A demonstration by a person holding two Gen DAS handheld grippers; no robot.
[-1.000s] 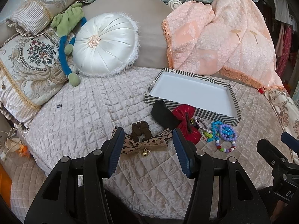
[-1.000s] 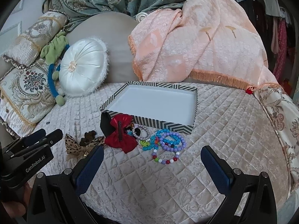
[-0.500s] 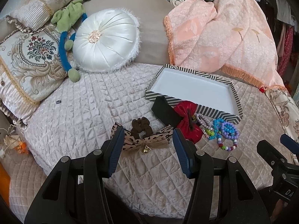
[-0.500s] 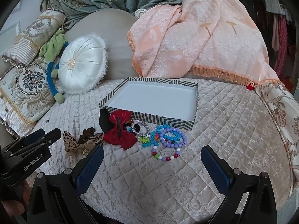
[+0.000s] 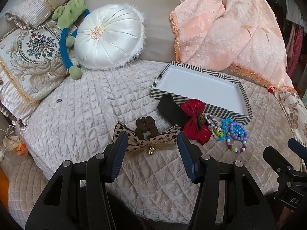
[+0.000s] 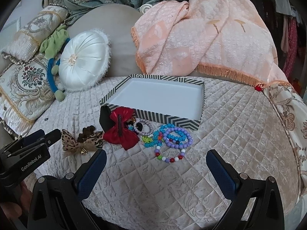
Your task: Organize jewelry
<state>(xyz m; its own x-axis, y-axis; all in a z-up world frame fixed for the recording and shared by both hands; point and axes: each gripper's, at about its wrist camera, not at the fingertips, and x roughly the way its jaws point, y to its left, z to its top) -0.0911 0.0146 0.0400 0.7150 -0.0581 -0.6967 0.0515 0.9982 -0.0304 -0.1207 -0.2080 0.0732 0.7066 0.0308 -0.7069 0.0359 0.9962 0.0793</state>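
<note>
Nothing has been organised yet, judging from how things lie. The striped tray (image 6: pixel 168 119) sits on the quilted bed (image 6: pixel 239 134) towards the far side, and its white floor is bare; every piece lies on the quilt outside it, along its near wall.

Left to right in the right wrist view:
- The left claw (image 5: pixel 151 143) is open, pads wide apart, gripping nothing. It hangs at the near edge of the bed, pointed at the leopard-print bow.
- The leopard-print bow (image 6: pixel 76 142), with a small gold bell, lies flat at the left end of the row.
- The brown scrunchie (image 6: pixel 87 131) is touching the bow on its far side.
- A black piece (image 6: pixel 105 117), kind not discernible, leans at the tray's near left corner.
- The red bow (image 6: pixel 120 132) overlaps the black piece and lies just near of the tray wall.
- A silver beaded band (image 6: pixel 144 128) is partly tucked beside the red bow.
- The bead bracelets (image 6: pixel 172 140) in blue, purple and mixed colours are piled together, close to the tray's near wall.
- The right claw (image 6: pixel 156 164) is open and empty, jaws spread wide, near of the bracelets.

Assessment: all items remain to be moved into the tray. The first pick-up has not begun; the bow looks to be the left claw's likely first target.
</note>
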